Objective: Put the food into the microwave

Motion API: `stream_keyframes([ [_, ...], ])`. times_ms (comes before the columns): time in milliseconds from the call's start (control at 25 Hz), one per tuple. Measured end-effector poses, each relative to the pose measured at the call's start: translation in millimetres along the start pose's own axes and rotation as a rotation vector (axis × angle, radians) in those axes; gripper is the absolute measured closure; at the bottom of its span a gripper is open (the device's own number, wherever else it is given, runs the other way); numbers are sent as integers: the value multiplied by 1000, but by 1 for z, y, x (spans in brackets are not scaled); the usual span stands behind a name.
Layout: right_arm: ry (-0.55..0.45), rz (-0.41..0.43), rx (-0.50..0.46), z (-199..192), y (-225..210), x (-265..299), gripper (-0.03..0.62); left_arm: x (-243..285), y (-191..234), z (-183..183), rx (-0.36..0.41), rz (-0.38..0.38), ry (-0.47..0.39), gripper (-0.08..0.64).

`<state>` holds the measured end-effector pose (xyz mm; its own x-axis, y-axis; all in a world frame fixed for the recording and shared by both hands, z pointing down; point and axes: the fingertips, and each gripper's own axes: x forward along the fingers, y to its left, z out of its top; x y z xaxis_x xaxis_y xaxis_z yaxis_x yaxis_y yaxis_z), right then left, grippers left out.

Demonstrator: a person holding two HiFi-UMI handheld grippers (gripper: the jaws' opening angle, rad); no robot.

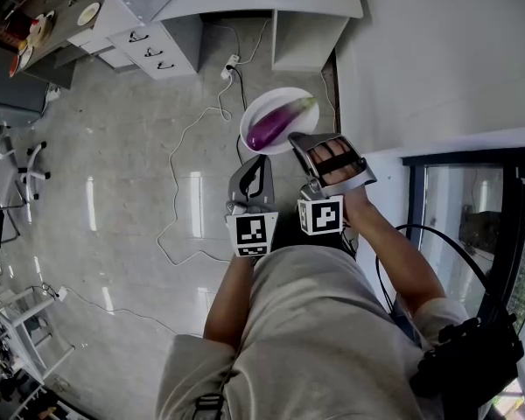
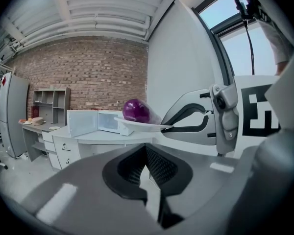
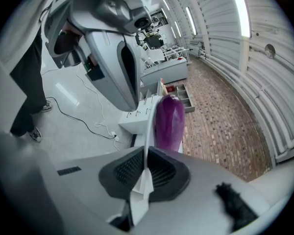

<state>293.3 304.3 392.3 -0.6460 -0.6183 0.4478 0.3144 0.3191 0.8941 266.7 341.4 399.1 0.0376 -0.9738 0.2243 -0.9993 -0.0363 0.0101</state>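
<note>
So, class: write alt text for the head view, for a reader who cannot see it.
From above: the person's right claw grips a white plate carrying a purple eggplant. The empty left claw hangs beside it, over a grey floor with loose cables.

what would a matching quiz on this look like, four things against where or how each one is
Things
1 eggplant
2 plate
3 microwave
4 left gripper

Place or state
a standing open on the counter
b lying on the plate
c empty, jaws together
d rim pinched by the right gripper

Pairs: 1-b, 2-d, 3-a, 4-c
</note>
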Motion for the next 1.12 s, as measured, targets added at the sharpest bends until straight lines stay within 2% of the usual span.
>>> stream_keyframes([
  [360, -11, 7, -10, 36, -1, 10, 569, -24, 36, -5, -20, 44, -10, 552],
  [760, -5, 5, -49, 74, -10, 31, 569, -42, 74, -13, -26, 40, -6, 552],
  [1120, -4, 3, -34, 71, -24, 57, 569, -17, 89, -8, -20, 34, -1, 552],
])
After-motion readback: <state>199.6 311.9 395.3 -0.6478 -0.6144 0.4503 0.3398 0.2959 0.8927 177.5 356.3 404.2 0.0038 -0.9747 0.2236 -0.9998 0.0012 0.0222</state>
